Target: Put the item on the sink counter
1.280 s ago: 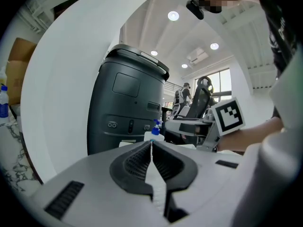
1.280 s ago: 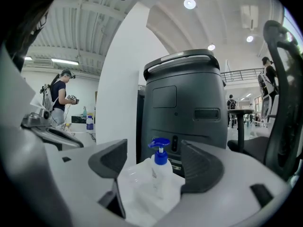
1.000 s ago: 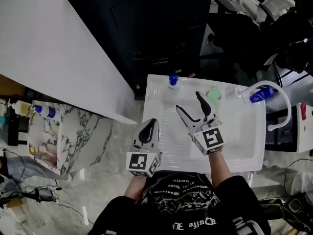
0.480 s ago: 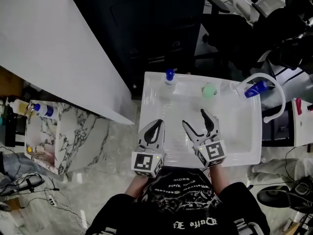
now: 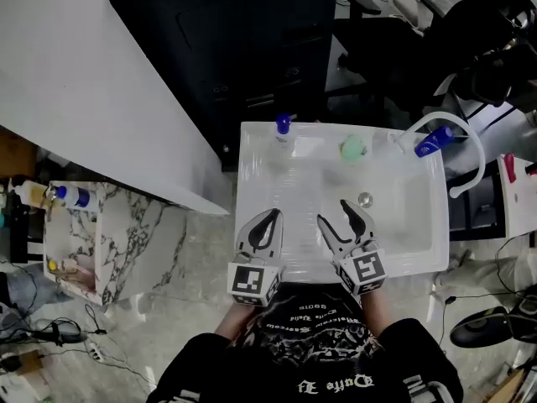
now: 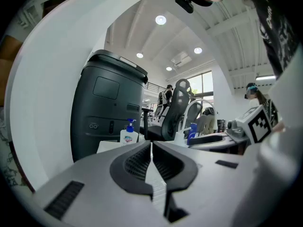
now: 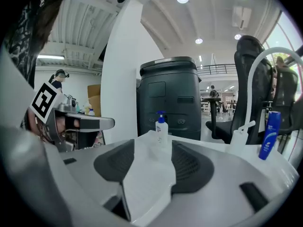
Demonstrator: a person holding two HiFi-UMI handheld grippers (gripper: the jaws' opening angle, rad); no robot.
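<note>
The right tool (image 5: pixel 335 215) has its jaws partly apart. They have just been closing, and nothing is between them; only the white basin floor shows through the gap. Just to its left, the left tool (image 5: pixel 265 219) has its jaws together and holds nothing. Both tools point away from the person over the near side of the basin (image 5: pixel 411 263).

A short way ahead of the right tool's tips and slightly to their right lies the round metal drain (image 5: pixel 365 198). Farther ahead, well apart from both tools, the green item (image 5: pixel 354 149) sits on the desk's back ledge, almost in line with the right tool. On the same ledge, straight ahead of the left tool, stands a pump bottle (image 5: pixel 284 127) with a blue top.

Off to the right tool's far right, a blue bottle (image 5: pixel 433 141) stands at the back corner, beside the white curved faucet hose (image 7: pixel 249 102). Beyond the ledge rises a dark cabinet (image 7: pixel 170 96). Out past the left tool's left side stands a marble stand (image 5: pixel 109 242).
</note>
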